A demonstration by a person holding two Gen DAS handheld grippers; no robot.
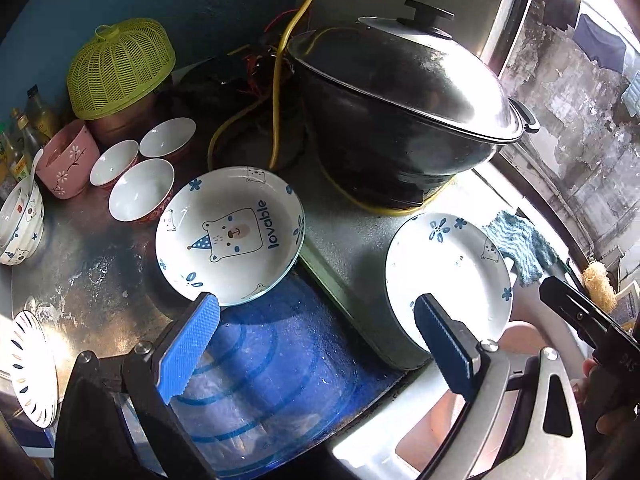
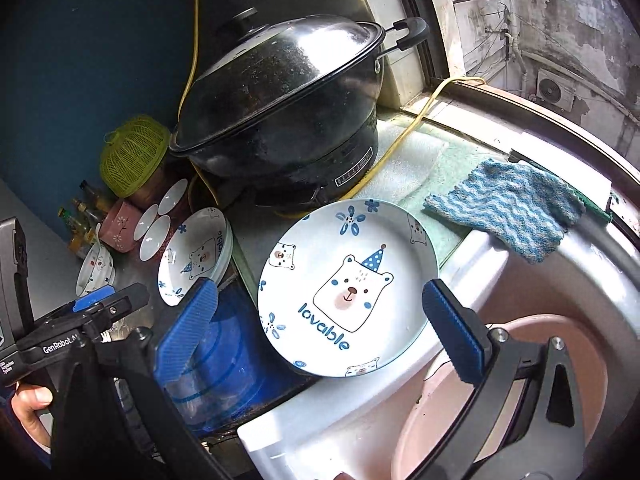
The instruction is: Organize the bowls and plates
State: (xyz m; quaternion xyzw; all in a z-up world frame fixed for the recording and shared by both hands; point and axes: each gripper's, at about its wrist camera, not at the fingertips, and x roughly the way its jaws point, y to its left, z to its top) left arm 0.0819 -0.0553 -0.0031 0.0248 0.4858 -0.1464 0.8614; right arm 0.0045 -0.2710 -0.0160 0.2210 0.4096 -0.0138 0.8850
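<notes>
Both grippers sit wide open right up front, blue pads spread apart and nothing in either one. Left gripper point(image 1: 316, 316) hangs over a blue water jug point(image 1: 256, 364), with its left pad just in front of the rim of the bear plates point(image 1: 230, 236), a stack on the metal counter point(image 1: 80, 248). Right gripper point(image 2: 320, 304) frames the other bear plate point(image 2: 348, 288), the "lovable" one, which lies flat on the raised ledge by the sink point(image 2: 500, 264), its near edge sticking out past the ledge. Not touching it as far as I can see.

Behind the stack sit three white bowls point(image 1: 140, 196), a pink cup point(image 1: 68, 160), a bear bowl point(image 1: 20, 220) and a green cover point(image 1: 120, 68). Big black wok point(image 2: 280, 120) sits at the back under its lid, with a striped cloth point(image 2: 508, 208) off to the right.
</notes>
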